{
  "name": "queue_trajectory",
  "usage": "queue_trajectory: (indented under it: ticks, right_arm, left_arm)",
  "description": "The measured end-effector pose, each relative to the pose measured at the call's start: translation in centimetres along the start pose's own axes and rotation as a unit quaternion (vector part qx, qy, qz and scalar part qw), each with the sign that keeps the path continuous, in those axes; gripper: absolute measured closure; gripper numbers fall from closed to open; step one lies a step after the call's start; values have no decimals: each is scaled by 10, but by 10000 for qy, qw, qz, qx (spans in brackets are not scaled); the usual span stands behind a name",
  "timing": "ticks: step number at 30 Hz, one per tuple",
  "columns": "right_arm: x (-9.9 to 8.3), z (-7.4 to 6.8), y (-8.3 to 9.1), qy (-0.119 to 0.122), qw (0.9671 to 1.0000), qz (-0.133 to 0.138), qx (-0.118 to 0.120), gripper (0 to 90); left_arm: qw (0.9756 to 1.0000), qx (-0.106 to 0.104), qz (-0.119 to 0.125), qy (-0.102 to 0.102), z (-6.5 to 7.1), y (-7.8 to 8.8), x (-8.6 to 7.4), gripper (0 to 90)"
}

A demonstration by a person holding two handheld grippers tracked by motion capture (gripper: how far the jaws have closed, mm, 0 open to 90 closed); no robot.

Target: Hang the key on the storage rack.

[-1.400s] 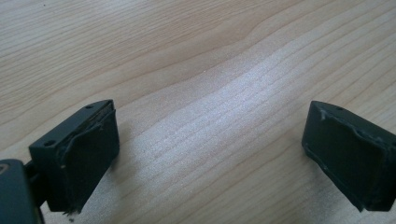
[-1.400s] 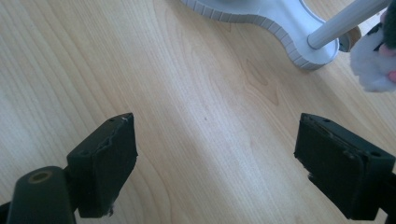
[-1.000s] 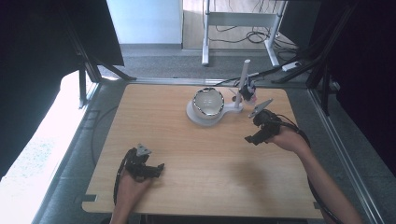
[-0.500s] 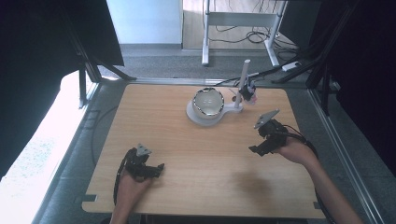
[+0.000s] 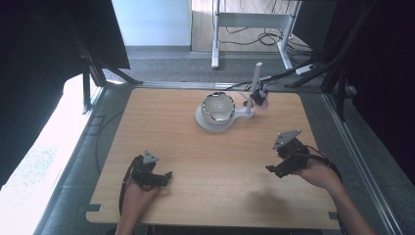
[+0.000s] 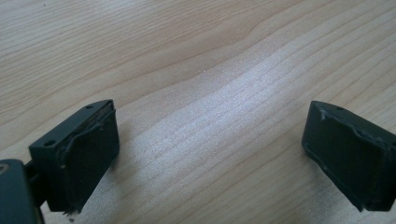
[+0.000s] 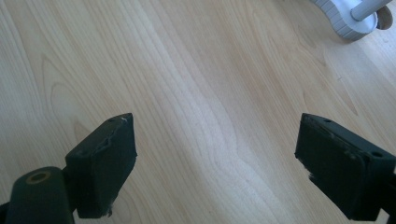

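At the far middle of the wooden table (image 5: 186, 137) stands a white stand (image 5: 211, 122) carrying a shiny metal bowl (image 5: 219, 106); an upright white post (image 5: 254, 85) rises beside it with a small dark and pink piece (image 5: 259, 95) clipped on. My left gripper (image 5: 166, 176) rests low near the front left, jaws wide apart over bare wood (image 6: 210, 116). My right gripper (image 5: 271, 170) hovers at the front right, also open with nothing between its jaws. The stand's white base (image 7: 345, 23) shows at the top right corner of the right gripper view.
The table's edges run close to dark metal frame bars (image 5: 93, 78) on both sides. A cable (image 5: 274, 78) trails off the far edge behind the post. Grey floor and a white desk frame (image 5: 249, 22) lie beyond the table.
My right gripper has pulled back from the stand toward the front right of the table. The left gripper has stayed where it was.
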State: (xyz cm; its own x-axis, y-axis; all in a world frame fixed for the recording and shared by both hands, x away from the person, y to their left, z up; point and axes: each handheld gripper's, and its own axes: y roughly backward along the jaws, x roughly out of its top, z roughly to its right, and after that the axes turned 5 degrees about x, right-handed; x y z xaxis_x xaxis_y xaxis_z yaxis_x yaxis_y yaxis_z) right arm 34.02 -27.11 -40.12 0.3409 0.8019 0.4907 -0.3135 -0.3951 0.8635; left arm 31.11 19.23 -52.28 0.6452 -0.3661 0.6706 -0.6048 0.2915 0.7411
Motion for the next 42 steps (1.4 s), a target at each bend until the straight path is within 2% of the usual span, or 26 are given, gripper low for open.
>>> queue_trajectory:
  ticks: [4,13,23,25,29,34,38,42]
  right_arm:
    - [-10,-6,-2,-121,9998,166,-3,125]
    - [-30,-20,-20,-291,9990,315,-95,110]
    - [-44,-34,-51,-584,9961,658,-61,81]
    - [-47,-37,-59,-620,9953,732,-125,80]
    - [-54,-42,-74,-666,9948,768,-86,69]
    - [-63,-44,-86,-854,9908,1049,-16,48]
    - [-70,-43,-91,-1086,9854,1310,66,14]
    - [-70,-40,-93,-1229,9842,1259,200,0]
  left_arm:
    - [10000,2,0,1,0,0,0,40]
    - [10000,2,0,2,0,0,0,40]
    - [10000,3,3,3,0,0,0,40]
    - [10000,4,4,4,0,0,0,41]
    - [10000,2,5,3,0,0,0,41]
    - [10000,2,5,4,0,0,0,41]
    - [10000,3,5,5,0,0,0,41]
    - [10000,3,4,3,0,0,0,41]
